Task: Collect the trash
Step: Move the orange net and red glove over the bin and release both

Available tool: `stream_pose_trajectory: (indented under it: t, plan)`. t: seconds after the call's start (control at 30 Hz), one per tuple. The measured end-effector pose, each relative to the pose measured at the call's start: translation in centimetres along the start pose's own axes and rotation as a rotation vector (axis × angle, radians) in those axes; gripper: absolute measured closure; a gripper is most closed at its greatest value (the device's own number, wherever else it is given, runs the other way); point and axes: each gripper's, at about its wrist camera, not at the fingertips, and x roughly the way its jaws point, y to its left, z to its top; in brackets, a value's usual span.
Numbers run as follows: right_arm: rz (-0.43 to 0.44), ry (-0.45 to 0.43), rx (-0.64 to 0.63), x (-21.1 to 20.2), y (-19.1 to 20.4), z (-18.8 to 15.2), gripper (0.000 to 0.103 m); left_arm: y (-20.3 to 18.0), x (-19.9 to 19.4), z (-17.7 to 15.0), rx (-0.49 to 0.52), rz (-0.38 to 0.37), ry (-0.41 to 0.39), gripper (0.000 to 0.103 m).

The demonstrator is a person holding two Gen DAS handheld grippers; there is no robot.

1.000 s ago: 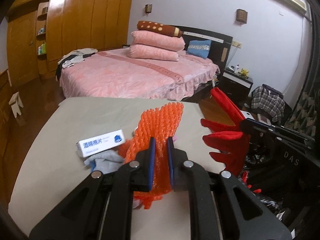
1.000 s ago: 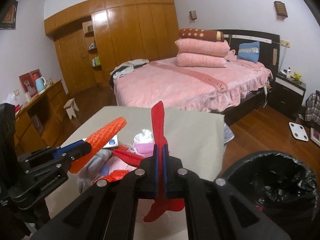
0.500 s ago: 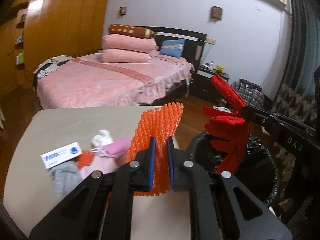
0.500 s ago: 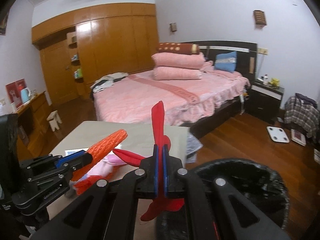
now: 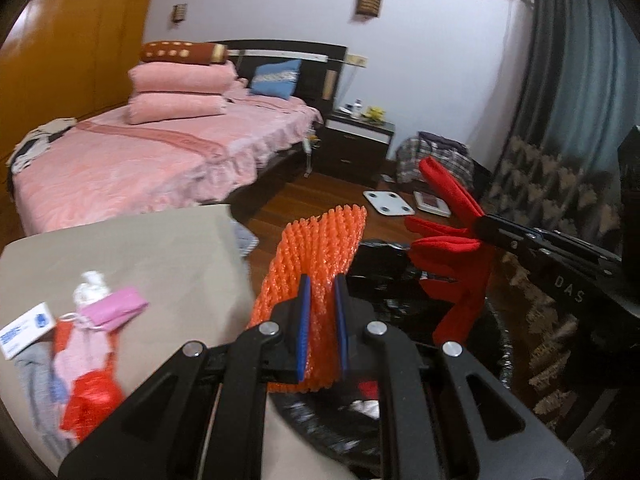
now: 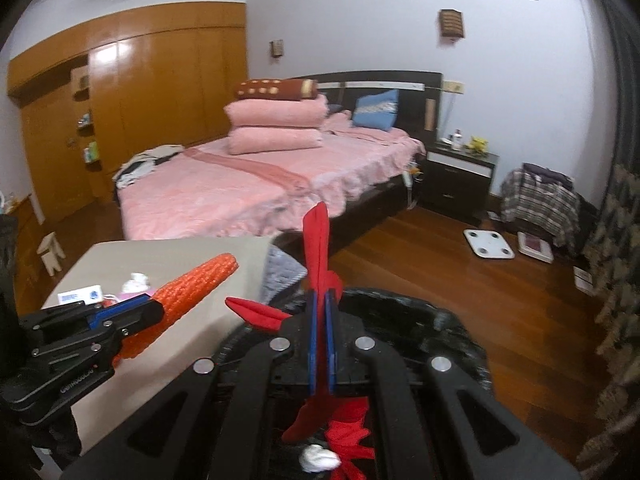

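1. The left gripper held its jaws clamped on an orange foam mesh fruit sleeve, which stood upright between the blue pads.
2. In the left wrist view, the sleeve hung just past the beige counter, over the near rim of a round bin lined with a black plastic bag.
3. The right gripper held its jaws shut on a bright red glove-shaped scrap, one long finger pointing straight up and others splayed to the left and below.
4. In the right wrist view, the red scrap sat directly above the bin's black-lined opening; a small white crumpled wad and red bits lay at the bottom of the frame below the gripper.
5. More clutter lay on the counter in the left wrist view: a white and blue cardboard box, a pink pouch, a white crumpled piece, grey cloth and a red crinkled plastic bag, all bunched together near the left edge.
6. Behind stood a bed with a pink quilted cover, stacked pink pillows, a wooden wardrobe wall, a dark nightstand and a white bathroom scale on the wooden floor.
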Motion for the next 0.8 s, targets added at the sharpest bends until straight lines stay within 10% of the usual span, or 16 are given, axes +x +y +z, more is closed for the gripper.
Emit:
stream_pose_trajectory:
  t: [0.17,0.23,0.43,0.67,0.8]
  plan:
    - [-0.052,0.021,0.019,0.4,-2.2,-0.9,0.098,-2.5,2.6,0.2,0.029,-0.059,0.024,0.086]
    - [-0.071,0.031,0.025,0.5,-2.8,-1.4,0.096,-2.9,3.1,0.1,0.027,-0.077,0.03,0.067]
    - [-0.092,0.041,0.043,0.5,-3.8,-2.4,0.071,-1.9,2.4,-0.5,0.012,-0.049,0.027,0.041]
    - [-0.092,-0.019,0.033,-0.6,-1.9,-2.0,0.007,1.8,-0.9,-1.2,-0.016,0.069,-0.015,0.015]
    - [-0.043,-0.035,0.005,-0.6,0.6,-1.4,0.006,4.2,-3.5,-1.6,-0.019,0.147,-0.047,0.013]
